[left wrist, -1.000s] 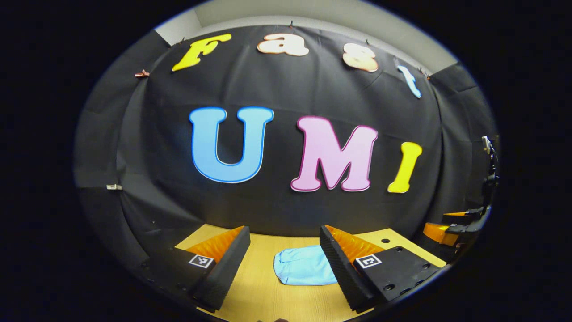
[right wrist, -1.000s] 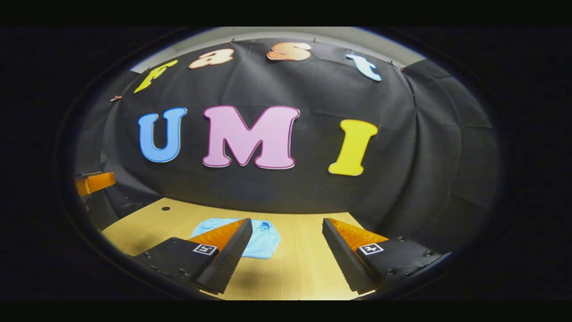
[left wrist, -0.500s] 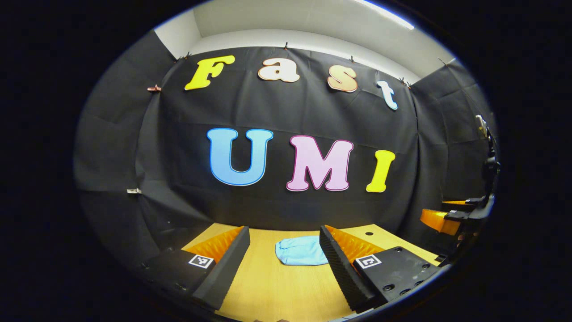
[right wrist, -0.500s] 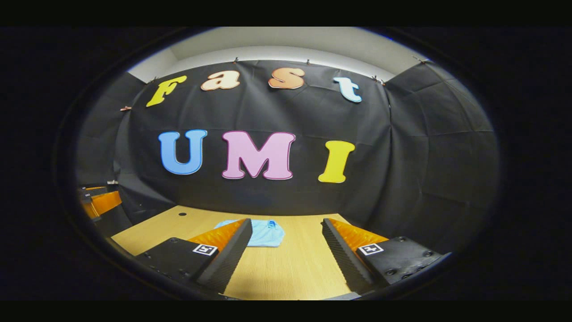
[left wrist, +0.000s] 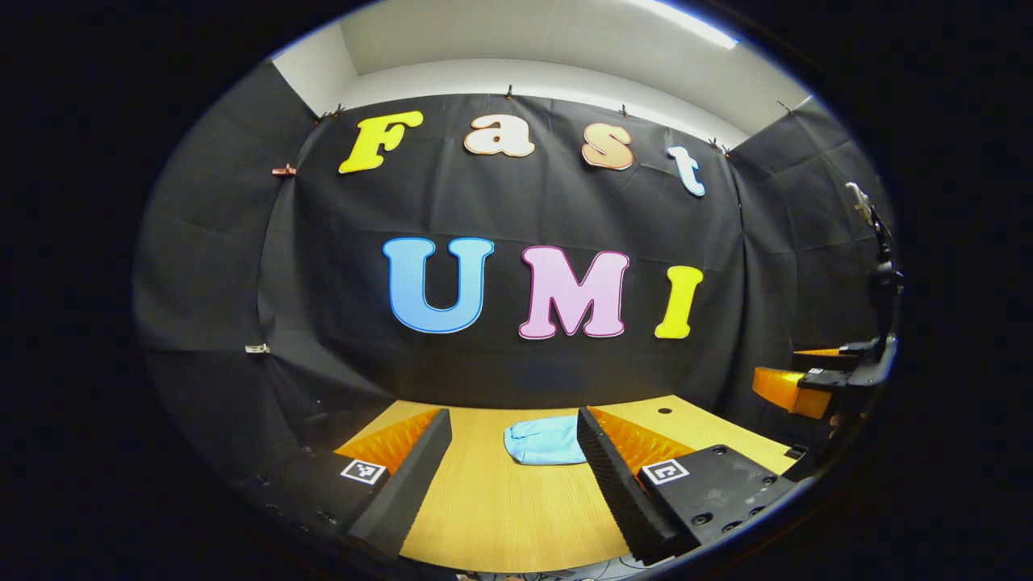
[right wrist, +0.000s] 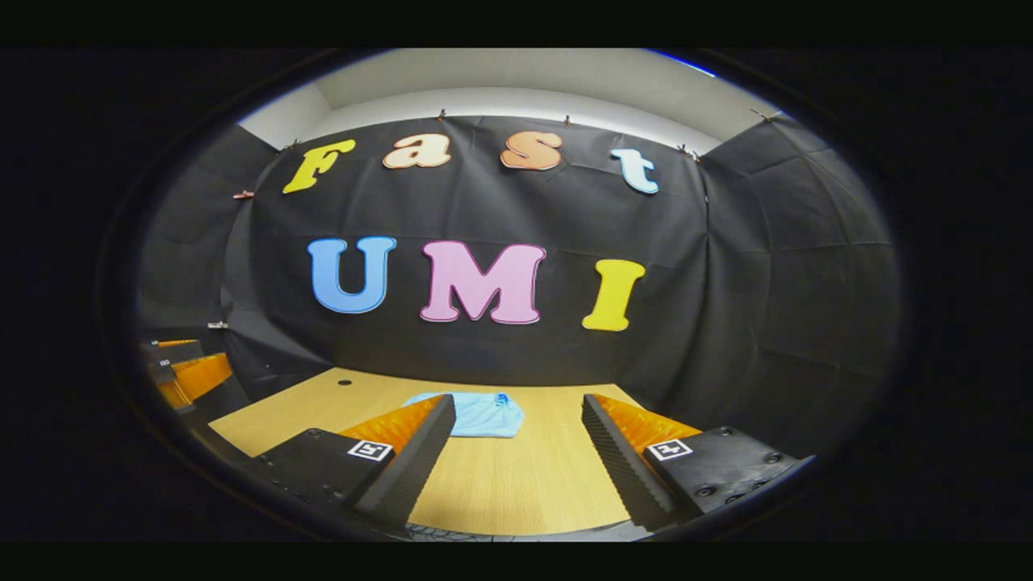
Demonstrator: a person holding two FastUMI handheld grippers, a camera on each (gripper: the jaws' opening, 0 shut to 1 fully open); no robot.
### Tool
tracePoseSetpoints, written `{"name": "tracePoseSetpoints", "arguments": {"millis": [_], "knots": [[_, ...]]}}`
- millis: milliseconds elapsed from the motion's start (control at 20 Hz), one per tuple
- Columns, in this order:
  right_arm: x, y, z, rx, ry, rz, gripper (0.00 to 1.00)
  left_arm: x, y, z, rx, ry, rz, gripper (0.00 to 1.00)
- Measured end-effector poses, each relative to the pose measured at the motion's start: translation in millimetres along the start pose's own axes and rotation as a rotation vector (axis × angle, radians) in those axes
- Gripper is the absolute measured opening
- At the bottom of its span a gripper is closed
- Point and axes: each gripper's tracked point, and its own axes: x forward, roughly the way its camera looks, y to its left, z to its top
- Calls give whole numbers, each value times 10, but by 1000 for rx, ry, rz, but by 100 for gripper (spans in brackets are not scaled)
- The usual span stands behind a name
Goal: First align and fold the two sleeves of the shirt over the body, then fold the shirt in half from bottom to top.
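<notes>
Looking along the left gripper (left wrist: 510,476), the left gripper view showed its two fingers spread wide with nothing between them, raised above the wooden table (left wrist: 500,516). The light blue shirt (left wrist: 545,440) lay folded into a compact bundle on the tabletop at about twelve o'clock from the fingertips, well apart from them, its right edge hidden behind the right finger. A small dark hole (left wrist: 663,411) marked the table toward one o'clock. At three o'clock, off the table's right edge, the right gripper (left wrist: 815,379) hung in the air; I could not tell from here how far its fingers stood apart. In the right gripper view, the right gripper (right wrist: 516,464) was likewise wide apart and empty, above the table (right wrist: 516,492). The shirt (right wrist: 484,413) sat at about eleven o'clock, flat on the wood, partly behind the left finger. Another hole (right wrist: 345,382) showed toward ten o'clock, and the left gripper (right wrist: 190,375) appeared at nine o'clock beyond the table's left edge.
</notes>
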Motion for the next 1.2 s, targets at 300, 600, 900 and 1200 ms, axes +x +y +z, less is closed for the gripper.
{"name": "tracePoseSetpoints", "arguments": {"millis": [300,600,900,1200], "knots": [[44,48,80,15,-29,4,98,-5,52,-32,4,8,10,99],[152,57,131,6,-46,28,95,-10,55,-55,3,24,5,99],[119,55,141,8,-58,36,100,-28,46,-49,12,23,12,99],[97,74,44,-5,-33,54,98,-68,57,-51,28,27,13,99]]}}
